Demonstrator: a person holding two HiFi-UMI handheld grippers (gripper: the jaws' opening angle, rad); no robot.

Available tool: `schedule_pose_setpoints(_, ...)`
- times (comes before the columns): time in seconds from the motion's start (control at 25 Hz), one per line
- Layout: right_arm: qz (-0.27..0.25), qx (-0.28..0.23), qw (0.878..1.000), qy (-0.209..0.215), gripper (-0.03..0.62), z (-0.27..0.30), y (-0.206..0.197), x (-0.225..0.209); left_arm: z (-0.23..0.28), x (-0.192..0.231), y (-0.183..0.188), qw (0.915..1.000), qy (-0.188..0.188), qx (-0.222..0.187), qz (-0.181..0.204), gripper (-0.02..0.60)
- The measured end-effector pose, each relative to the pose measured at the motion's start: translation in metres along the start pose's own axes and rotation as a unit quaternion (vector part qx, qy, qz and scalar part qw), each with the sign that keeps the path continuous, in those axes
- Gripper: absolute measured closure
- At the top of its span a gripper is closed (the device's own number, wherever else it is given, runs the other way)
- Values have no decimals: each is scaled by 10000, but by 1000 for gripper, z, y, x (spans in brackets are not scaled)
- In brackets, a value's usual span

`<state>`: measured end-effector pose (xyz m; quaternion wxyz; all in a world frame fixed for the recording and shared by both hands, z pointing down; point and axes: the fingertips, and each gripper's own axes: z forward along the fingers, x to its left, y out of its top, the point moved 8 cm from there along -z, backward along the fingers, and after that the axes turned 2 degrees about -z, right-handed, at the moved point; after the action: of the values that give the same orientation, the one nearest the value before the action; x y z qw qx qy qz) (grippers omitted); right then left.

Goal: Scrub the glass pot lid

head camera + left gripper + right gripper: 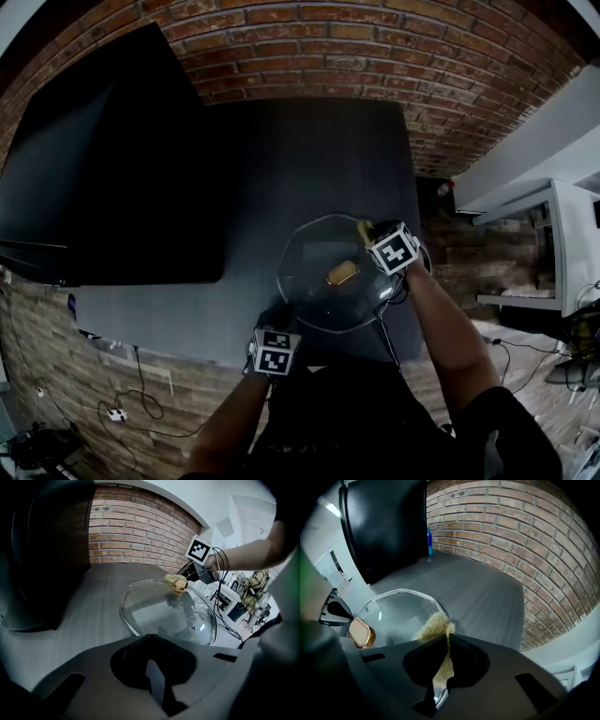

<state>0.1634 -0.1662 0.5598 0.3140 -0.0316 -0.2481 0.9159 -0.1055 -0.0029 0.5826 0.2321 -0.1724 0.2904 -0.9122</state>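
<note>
**Head view.**
- Glass pot lid (319,286): lies on the grey tabletop (281,159), close in front of the person, gold knob (342,274) uppermost.
- Left gripper (277,321): at the lid's near rim, forearm coming in from below.
- Right gripper (375,234): at the far right rim, arm bent and reaching round the lid's side, with a yellow scrub pad (364,228) at its tip.
- Black screen (103,169): stands well apart to the left.

**Left gripper view.**
- Left gripper (151,644): jaws drawn nearly together where the lid (159,613) runs in under them. It appears to be clamped on the near rim, steadying the lid.
- Right gripper (185,576): across the glass, pressing the scrub pad (174,577) down just behind the knob (180,586).

**Right gripper view.**
- Right gripper (444,641): jaws closed on the scrub pad (436,625), which sticks out past the tips and touches the lid (398,611) at its rim.
- Knob (361,633): sits to the left of the pad.

**Status (judged).** Scrubbing is under way at the far edge. No suds or soil show on the glass, so how much has been cleaned cannot be told. The middle and near half probably remain to be scrubbed.
</note>
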Motion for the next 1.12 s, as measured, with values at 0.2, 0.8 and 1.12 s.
schedule_pose_setpoints(0.2, 157, 34, 9999, -61, 569, 0, -9, -4, 0, -1, -2, 10000, 12, 58, -64, 549)
schedule_pose_setpoints(0.8, 110, -2065, 9782, -170, 569, -68, 6, 25, 0, 1, -2, 9999, -54, 36, -123, 549)
schedule_pose_setpoints(1.12, -1983, -2247, 9501, 866, 569, -101, 58, 118, -2, -2, -2, 9999, -141, -23, -90, 549)
